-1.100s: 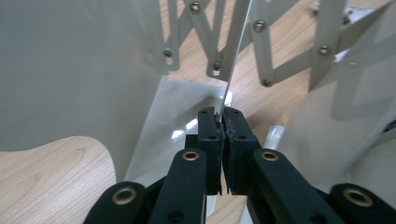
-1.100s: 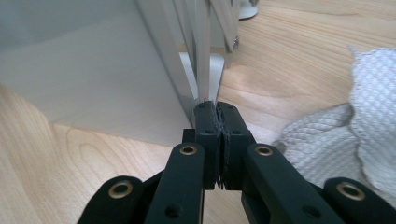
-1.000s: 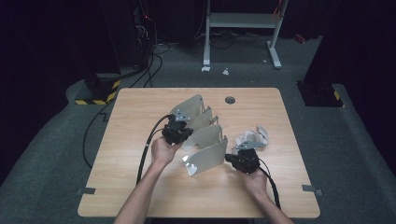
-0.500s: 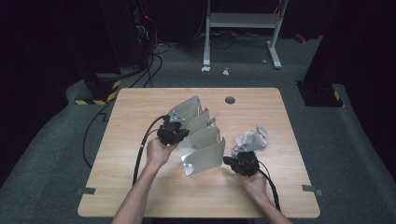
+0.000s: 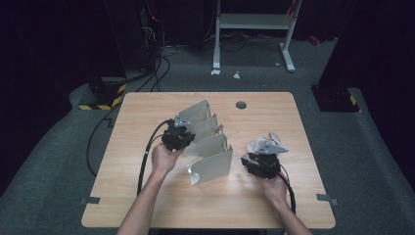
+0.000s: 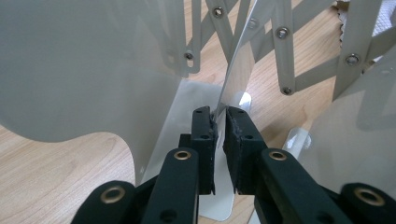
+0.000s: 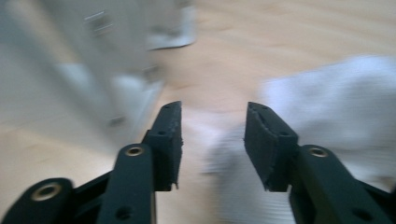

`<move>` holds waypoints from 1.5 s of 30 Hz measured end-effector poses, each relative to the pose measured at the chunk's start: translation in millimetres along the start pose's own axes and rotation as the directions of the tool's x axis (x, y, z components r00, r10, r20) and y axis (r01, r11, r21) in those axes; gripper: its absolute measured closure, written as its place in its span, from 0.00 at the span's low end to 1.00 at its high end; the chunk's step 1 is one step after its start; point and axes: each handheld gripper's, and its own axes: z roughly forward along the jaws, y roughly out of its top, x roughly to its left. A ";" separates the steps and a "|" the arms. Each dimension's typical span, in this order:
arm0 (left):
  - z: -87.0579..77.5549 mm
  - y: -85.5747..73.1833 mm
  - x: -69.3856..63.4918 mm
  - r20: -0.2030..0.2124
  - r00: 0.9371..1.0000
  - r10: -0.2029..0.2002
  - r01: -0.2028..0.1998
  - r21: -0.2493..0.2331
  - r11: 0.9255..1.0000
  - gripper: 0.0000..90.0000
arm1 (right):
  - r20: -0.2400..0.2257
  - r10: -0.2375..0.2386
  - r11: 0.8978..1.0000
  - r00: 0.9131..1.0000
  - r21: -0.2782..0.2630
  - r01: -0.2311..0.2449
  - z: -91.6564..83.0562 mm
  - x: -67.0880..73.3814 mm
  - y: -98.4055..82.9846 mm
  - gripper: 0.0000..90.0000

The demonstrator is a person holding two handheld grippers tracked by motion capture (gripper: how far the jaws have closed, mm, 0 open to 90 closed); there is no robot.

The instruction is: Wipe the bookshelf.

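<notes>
Right tool (image 5: pixel 260 157) has just opened off the one rack (image 5: pixel 210 147); left tool (image 6: pixel 221 122) pinches a panel

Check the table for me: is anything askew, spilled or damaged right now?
Nothing looks damaged or spilled. The folding metal rack stands upright, fanned out, with the left gripper clamped on one panel. A crumpled white cloth lies beside the right gripper, whose jaws have just opened, empty.

left gripper (image 6: pixel 220 119) nearly closed, right gripper (image 7: pixel 212 123) just opened, empty
</notes>
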 end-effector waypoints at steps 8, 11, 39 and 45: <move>-0.2 -1.5 6.3 -0.012 1.000 -0.029 0.029 -0.008 1.000 0.89 | 0.173 0.043 0.999 0.984 0.007 -0.045 -7.6 -43.8 6.5 0.46; 0.6 -2.1 7.3 -0.016 0.999 -0.034 0.034 -0.005 0.999 0.88 | 0.198 0.048 0.998 0.979 0.019 -0.053 -2.4 -51.4 6.8 0.43; 11.5 -73.7 -4.5 -0.085 0.978 -0.191 0.196 0.063 0.978 0.46 | 0.150 0.003 0.991 0.989 0.135 -0.023 28.4 -63.4 -4.2 0.90; 16.5 -89.3 -11.0 -0.115 0.969 -0.217 0.226 0.072 0.972 0.41 | 0.066 0.002 0.996 0.998 0.085 -0.007 17.9 -49.2 1.3 0.91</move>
